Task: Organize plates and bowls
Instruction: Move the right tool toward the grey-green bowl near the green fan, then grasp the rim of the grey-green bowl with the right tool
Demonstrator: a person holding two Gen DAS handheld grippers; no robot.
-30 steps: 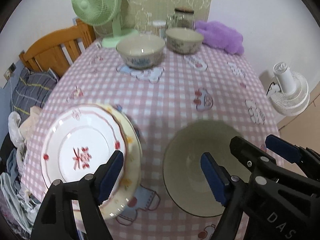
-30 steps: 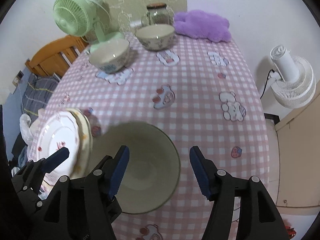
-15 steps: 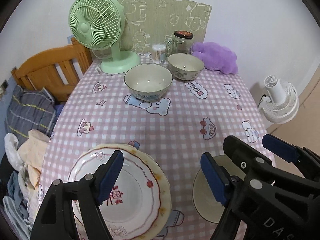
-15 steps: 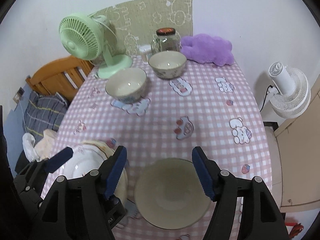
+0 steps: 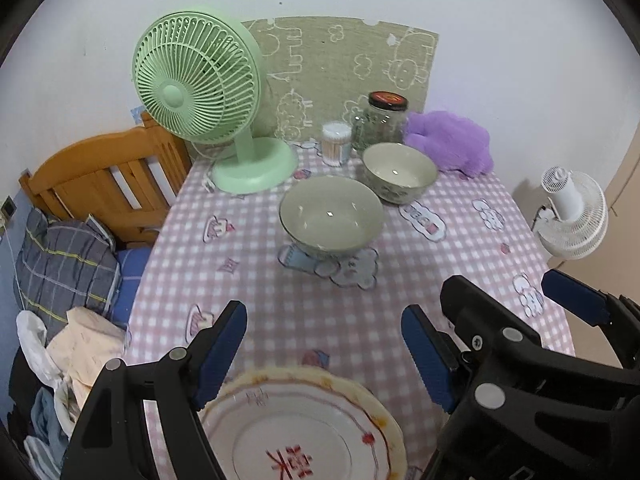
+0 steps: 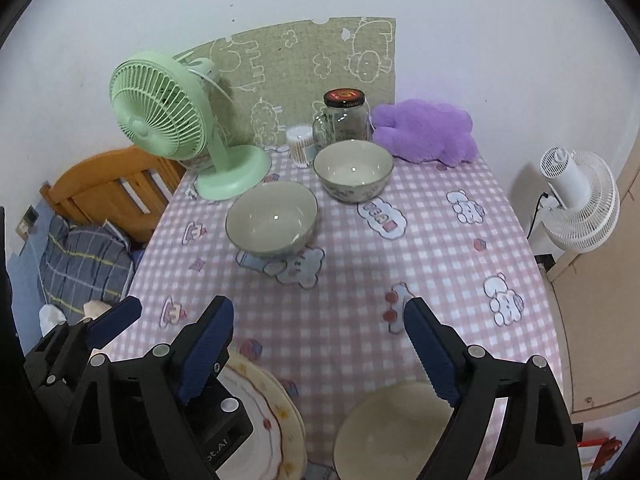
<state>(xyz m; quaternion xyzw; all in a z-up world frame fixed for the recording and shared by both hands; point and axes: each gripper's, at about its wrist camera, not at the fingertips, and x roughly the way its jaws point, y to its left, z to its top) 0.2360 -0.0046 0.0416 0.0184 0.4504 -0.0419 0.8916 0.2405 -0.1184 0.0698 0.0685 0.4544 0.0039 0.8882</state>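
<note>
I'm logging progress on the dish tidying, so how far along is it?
Done: two plates sit stacked at the near edge, with one bowl beside them. In hand: nothing; the left tongs are open and empty, the right tongs have just been opening, nothing between them. Left: two far bowls still stand apart, unstacked.

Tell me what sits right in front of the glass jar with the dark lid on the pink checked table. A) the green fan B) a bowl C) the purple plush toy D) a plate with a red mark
B: a bowl stands just in front of the glass jar, while the green fan is off to its left and the purple plush toy to its right.
</note>
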